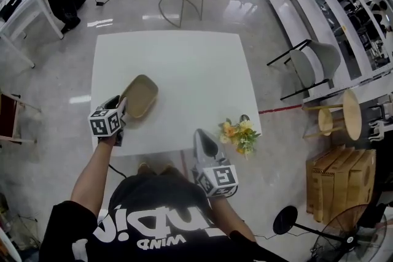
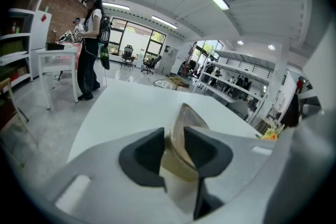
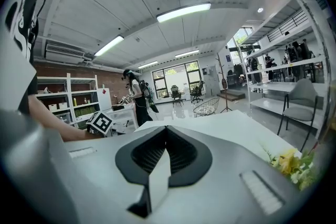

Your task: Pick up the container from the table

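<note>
My left gripper (image 1: 123,109) pinches rim of tan shallow rounded-rectangular container (image 1: 140,95), near edge hidden behind pads. My right gripper (image 1: 201,134) pressed together, empty.

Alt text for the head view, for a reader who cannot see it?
Seen from above, the left tongs grip a tan container by its near rim at the left of a white square table. The right tongs, shut and empty, sit at the table's near edge beside yellow flowers.
</note>
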Tool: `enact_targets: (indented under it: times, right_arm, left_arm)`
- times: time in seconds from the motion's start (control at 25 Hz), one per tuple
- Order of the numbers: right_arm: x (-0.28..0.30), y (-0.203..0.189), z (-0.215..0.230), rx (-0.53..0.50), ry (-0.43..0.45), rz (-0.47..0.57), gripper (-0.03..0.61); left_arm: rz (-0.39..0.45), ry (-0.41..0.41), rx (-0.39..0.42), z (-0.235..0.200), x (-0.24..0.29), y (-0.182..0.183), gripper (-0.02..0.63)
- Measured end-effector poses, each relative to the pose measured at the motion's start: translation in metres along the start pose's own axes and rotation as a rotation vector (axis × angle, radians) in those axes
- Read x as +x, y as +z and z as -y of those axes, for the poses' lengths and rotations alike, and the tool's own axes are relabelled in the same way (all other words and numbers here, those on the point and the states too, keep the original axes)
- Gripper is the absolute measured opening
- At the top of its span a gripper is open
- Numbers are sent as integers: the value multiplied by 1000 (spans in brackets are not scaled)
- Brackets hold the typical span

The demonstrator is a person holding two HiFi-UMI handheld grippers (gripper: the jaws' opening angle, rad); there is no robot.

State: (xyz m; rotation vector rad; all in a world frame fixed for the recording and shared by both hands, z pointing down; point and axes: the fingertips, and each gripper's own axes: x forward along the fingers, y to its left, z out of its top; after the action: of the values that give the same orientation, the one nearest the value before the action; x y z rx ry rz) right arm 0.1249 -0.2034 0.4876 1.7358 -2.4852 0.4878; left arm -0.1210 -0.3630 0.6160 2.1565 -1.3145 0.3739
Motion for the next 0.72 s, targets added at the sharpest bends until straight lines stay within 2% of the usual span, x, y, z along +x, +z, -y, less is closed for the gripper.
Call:
enact_targets:
  times: [0.44, 0.72]
  right_arm:
    - [-13, -2, 4, -1, 51, 1, -2]
    - [-14, -7, 5, 0, 118, -4, -2]
  left_arm:
    - [94, 28, 45, 31, -37, 20, 101]
    - [197, 37, 77, 67, -74, 46, 97]
